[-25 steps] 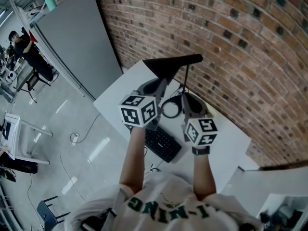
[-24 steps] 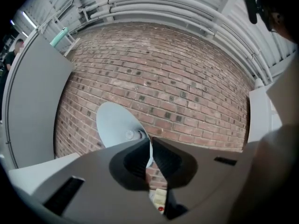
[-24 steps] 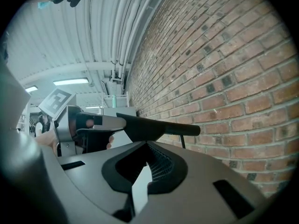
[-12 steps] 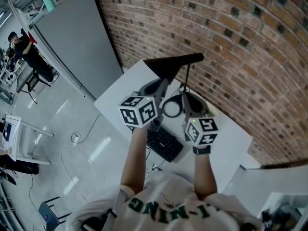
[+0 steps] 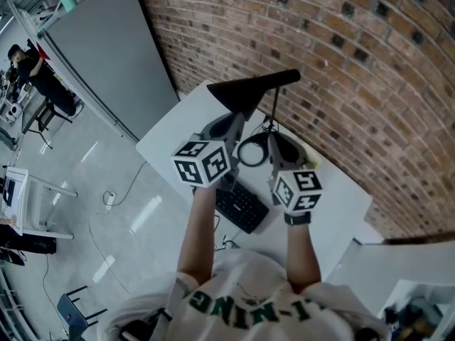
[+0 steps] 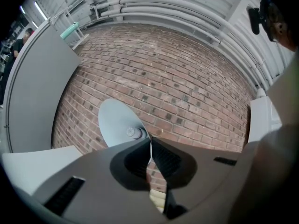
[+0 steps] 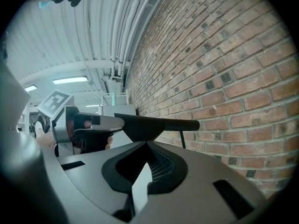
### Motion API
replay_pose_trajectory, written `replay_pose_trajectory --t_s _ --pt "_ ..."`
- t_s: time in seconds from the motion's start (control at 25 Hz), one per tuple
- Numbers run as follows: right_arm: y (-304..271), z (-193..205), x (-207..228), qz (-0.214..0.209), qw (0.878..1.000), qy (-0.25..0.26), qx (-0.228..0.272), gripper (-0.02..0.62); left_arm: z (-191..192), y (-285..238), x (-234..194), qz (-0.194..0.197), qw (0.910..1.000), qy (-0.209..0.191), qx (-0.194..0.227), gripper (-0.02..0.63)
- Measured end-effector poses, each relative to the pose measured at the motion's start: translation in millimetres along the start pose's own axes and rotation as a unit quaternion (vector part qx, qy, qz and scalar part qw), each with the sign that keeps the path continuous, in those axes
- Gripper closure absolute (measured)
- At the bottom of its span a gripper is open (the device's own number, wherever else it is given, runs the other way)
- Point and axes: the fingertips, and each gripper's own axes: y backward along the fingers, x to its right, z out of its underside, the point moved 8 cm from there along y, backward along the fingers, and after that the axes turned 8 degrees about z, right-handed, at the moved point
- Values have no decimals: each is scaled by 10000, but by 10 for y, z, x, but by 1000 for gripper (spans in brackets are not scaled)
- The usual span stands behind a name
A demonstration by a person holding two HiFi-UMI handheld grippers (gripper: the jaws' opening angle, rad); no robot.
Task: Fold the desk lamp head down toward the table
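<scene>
Since second ago: black cone-shaded desk lamp head (image 5: 250, 91) tilting slightly, standing high over white table (image 5: 341, 204). My left tongs (image 6: 150, 141) clamping its thin rim; right tongs (image 7: 147, 144) resting closed, empty. Risk: rim slipping out under downward push.

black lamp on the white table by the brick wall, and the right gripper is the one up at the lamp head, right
Not the right one: the head view shows the left gripper up at the lamp head, while the right gripper sits lower, short of it. The black colour, the white table and the brick wall are as you say.
</scene>
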Motion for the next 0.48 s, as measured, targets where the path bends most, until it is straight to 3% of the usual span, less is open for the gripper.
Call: replay_pose_trajectory --t_s 0.28,0.48 --pt "10 50 9 -18 10000 -14 -70 597 59 25 -30 112 9992 371 136 601" --pt "17 58 35 -25 10000 -26 -61 597 131 17 -56 58 9990 426 152 601"
